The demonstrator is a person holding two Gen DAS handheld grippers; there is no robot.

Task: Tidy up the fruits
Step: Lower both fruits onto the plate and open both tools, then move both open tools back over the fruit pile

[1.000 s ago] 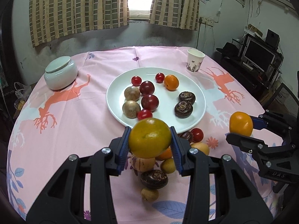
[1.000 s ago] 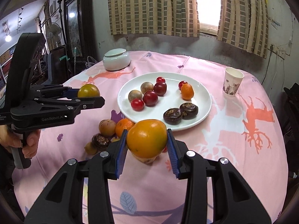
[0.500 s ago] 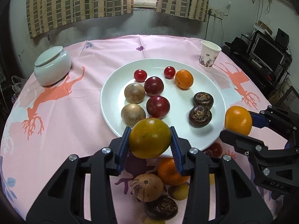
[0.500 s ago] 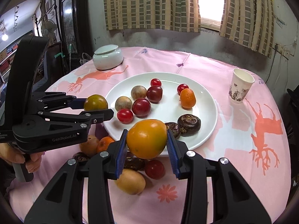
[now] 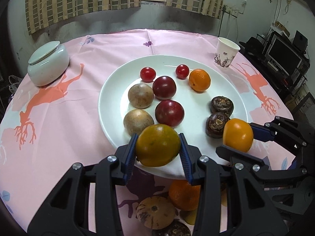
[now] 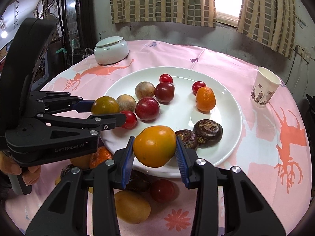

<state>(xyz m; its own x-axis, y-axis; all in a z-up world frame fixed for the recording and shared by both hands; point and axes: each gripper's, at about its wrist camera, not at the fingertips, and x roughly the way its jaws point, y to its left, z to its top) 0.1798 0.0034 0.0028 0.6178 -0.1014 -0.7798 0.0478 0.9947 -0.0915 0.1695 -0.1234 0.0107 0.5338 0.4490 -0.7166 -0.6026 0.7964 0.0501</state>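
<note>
A round surface (image 5: 59, 137) draped in pink cloth carried a white plate (image 5: 232, 90) of mixed fruits. The left claw (image 5: 158, 151) was clamped on a greenish-orange fruit (image 5: 157, 145) above the plate's near rim. To its right, the right claw (image 6: 155, 153) was clamped on an orange fruit (image 6: 154, 145) over the near edge too. More fruits (image 6: 131, 206) lay on the cloth nearer. A lidded jar (image 5: 48, 64) sat far left, a paper cup (image 5: 226, 53) far right.
</note>
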